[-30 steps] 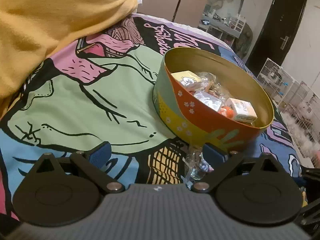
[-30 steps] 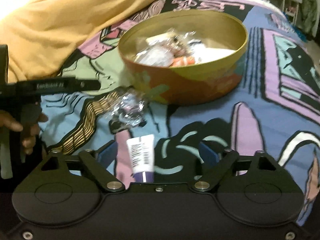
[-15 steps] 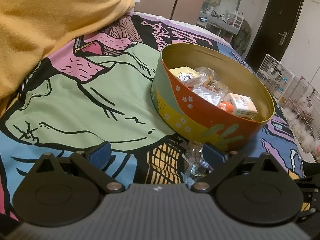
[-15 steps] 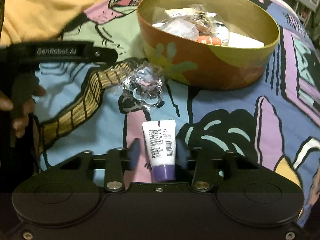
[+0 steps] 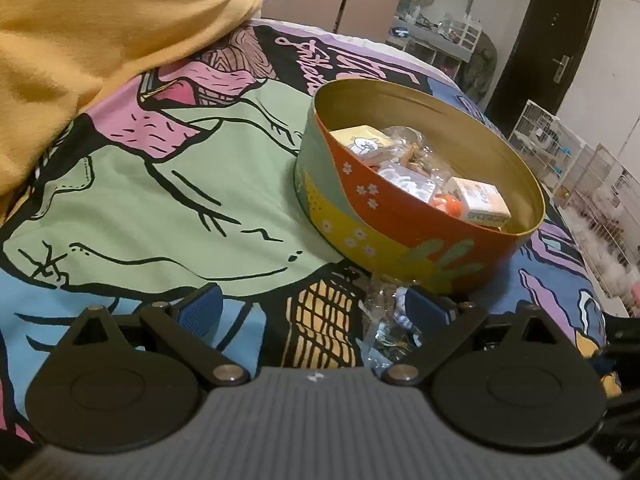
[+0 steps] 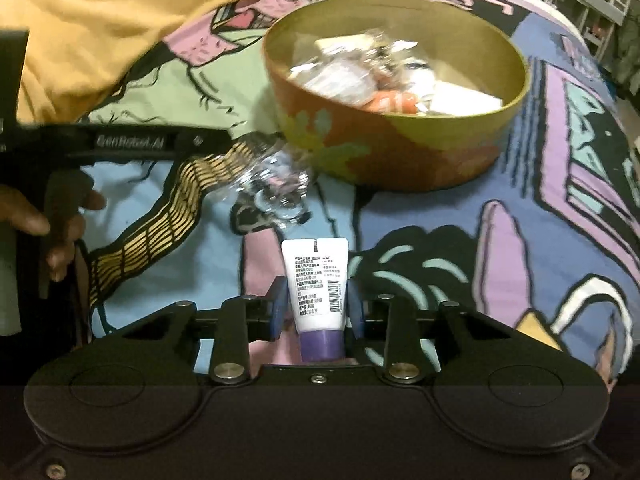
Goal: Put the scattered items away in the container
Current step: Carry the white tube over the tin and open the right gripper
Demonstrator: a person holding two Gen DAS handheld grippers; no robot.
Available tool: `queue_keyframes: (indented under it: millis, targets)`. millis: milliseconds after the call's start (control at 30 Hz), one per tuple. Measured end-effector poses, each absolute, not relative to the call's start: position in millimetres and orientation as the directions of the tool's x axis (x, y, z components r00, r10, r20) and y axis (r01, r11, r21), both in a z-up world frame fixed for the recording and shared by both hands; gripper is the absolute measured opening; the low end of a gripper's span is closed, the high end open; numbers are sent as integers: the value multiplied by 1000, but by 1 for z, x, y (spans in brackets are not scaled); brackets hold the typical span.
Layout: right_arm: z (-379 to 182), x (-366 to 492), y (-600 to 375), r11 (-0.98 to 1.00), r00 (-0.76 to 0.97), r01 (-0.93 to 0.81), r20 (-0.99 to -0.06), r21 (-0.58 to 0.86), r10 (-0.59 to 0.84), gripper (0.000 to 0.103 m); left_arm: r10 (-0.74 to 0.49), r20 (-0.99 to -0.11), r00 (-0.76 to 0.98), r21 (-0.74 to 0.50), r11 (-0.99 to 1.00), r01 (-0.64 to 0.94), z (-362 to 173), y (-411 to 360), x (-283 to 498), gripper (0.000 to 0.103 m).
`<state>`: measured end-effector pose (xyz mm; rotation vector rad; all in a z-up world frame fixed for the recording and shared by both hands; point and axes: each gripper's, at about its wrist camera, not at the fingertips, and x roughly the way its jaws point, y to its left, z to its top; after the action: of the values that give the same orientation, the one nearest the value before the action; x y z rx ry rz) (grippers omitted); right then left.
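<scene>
A bed is covered by a cartoon-print bedspread [image 5: 168,200], with a yellow blanket [image 5: 88,28] heaped at the far left. On the far right, a dark door [image 5: 552,40] is set in a pale wall, with wire cages [image 5: 576,160] lined up near it. A cluttered shelf [image 5: 440,36] is seen at the far end.

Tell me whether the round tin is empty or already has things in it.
Partly filled. The tin has no lid and holds small boxes and clear wrapped packets; much of its gold inner wall shows.
</scene>
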<state>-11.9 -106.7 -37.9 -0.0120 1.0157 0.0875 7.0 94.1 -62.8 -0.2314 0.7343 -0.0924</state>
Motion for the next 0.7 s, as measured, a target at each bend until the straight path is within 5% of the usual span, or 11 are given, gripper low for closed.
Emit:
queue_keyframes:
  millis: [700]
  targets:
    - [27,1,-174,994,619,106,-784,19,-51,30,-259,-635,728,-245,961,128,-61,76,3,103]
